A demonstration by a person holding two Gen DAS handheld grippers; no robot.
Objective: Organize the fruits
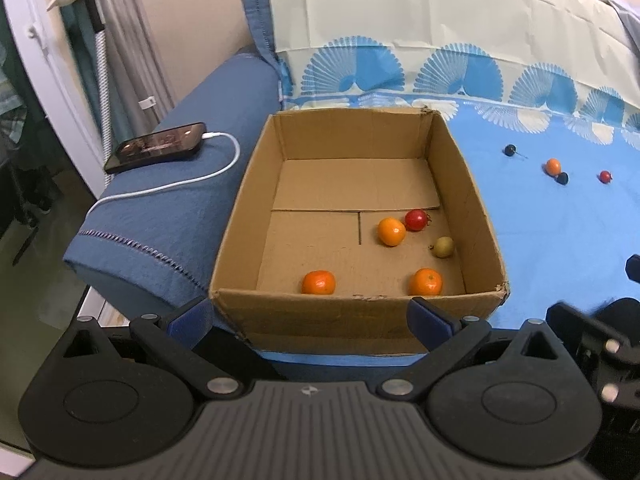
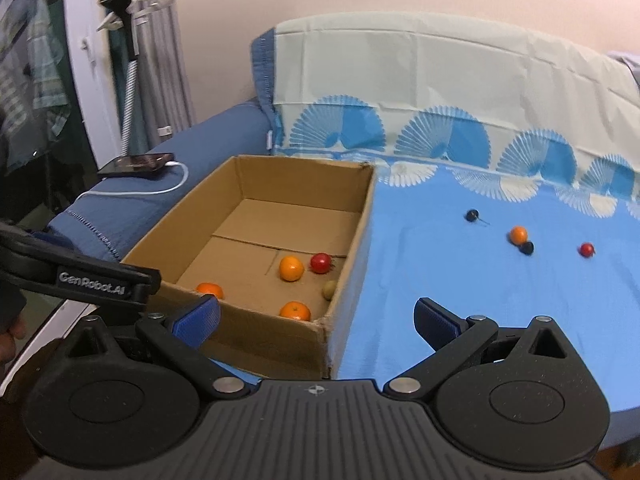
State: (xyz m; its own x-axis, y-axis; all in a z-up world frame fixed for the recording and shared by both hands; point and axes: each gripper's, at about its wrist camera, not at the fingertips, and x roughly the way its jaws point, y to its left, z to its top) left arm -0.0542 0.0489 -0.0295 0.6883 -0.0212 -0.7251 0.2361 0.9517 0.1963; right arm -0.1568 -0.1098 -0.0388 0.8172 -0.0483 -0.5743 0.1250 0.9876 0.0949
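An open cardboard box sits on the blue sheet and holds several fruits: three orange ones, a red one and a greenish one. Out on the sheet to the right lie a small orange fruit, two dark ones and a red one. My left gripper is open in front of the box's near wall, empty. My right gripper is open over the box's near right corner, empty.
A phone with a white cable lies on the blue sofa arm left of the box. A patterned sheet drapes the backrest behind. The left gripper's body shows at the left of the right wrist view.
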